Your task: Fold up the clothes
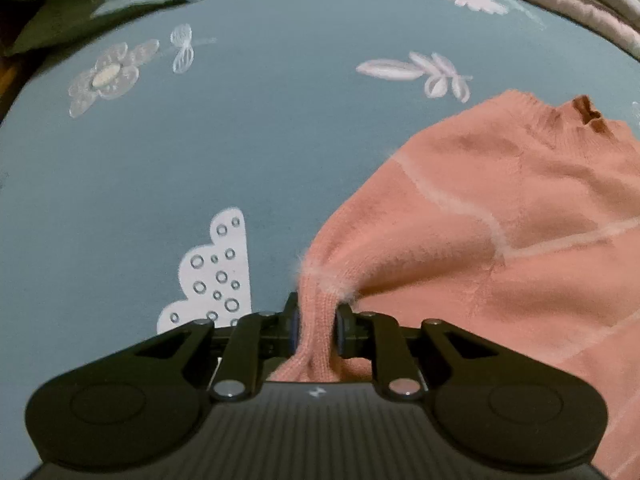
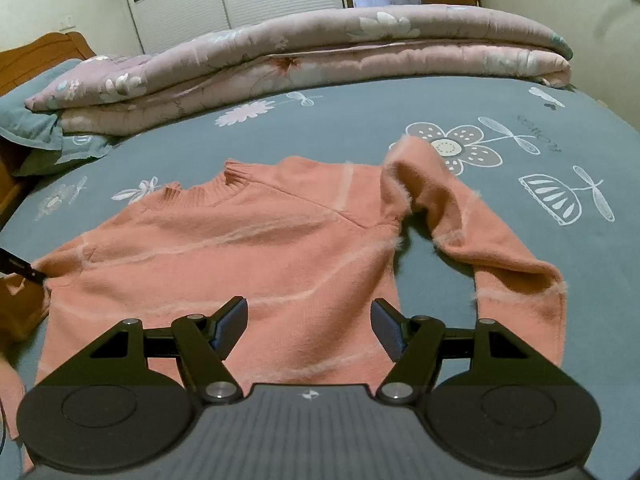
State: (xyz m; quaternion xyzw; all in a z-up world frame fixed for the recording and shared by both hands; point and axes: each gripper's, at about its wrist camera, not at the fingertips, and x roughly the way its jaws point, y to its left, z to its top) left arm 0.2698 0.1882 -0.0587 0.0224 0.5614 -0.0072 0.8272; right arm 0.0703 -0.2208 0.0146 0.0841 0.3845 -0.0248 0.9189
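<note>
One pink sweater point(image 2: 248, 248) lies spread flat on the bed point(image 2: 340, 128), neck towards the far side, pale fuzzy stripes running across its body; it is the only garment in view; its right sleeve point(image 2: 480, 240) is bent back on itself beside the body, the cuff end pointing toward the near edge; its left sleeve point(image 1: 320, 304) is drawn out to the side.

Two tools are present; the left tool point(image 1: 316, 328) is clenched on the ribbed cuff of that left sleeve, the knit bunched between its two pads and trailing back over the tool's body; the right tool point(image 2: 308, 326) is released, its two fingers wide apart, hovering over the lower part of the sweater's body with nothing between them; at the left edge of the right wrist view a black tip of the left tool meets the sweater's side.

One folded quilt point(image 2: 320, 52), pinkish with flower prints, lies along the far side of the bed; one blue pillow point(image 2: 36, 120) sits at the far left by the wooden headboard point(image 2: 44, 50); no containers appear.
</note>
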